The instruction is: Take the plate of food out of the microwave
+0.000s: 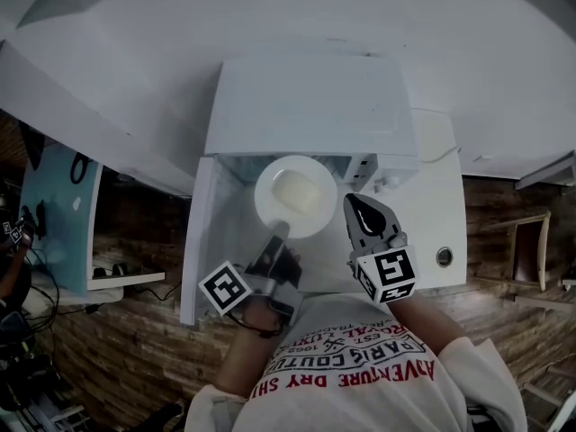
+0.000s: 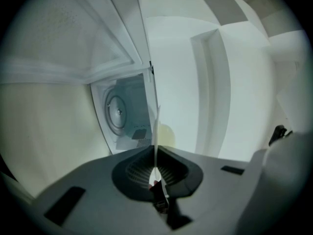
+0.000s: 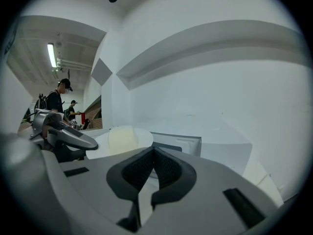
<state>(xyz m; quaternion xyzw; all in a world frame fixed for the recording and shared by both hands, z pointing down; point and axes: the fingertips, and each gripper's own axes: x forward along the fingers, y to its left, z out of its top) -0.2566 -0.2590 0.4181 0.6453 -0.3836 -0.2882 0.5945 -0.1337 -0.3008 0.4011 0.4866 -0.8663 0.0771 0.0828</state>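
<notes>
A white plate [image 1: 270, 183] carrying a pale yellow food [image 1: 297, 192] hangs in front of the white microwave's [image 1: 306, 106] open cavity. My left gripper [image 1: 281, 230] is shut on the plate's near rim. In the left gripper view the plate [image 2: 157, 126] runs edge-on as a thin white line between the pads of the left gripper [image 2: 155, 153]. My right gripper [image 1: 355, 203] is shut and holds nothing, just right of the plate. The right gripper view has the right gripper [image 3: 153, 150] pressed shut, with the plate [image 3: 98, 143] and its food [image 3: 122, 138] to its left.
The microwave door [image 1: 202, 241] stands open to the left of the plate. Past the plate's edge the cavity's back wall [image 2: 124, 114] shows. A white counter [image 1: 441, 205] lies right of the microwave. Two people [image 3: 56, 102] stand far off at the left.
</notes>
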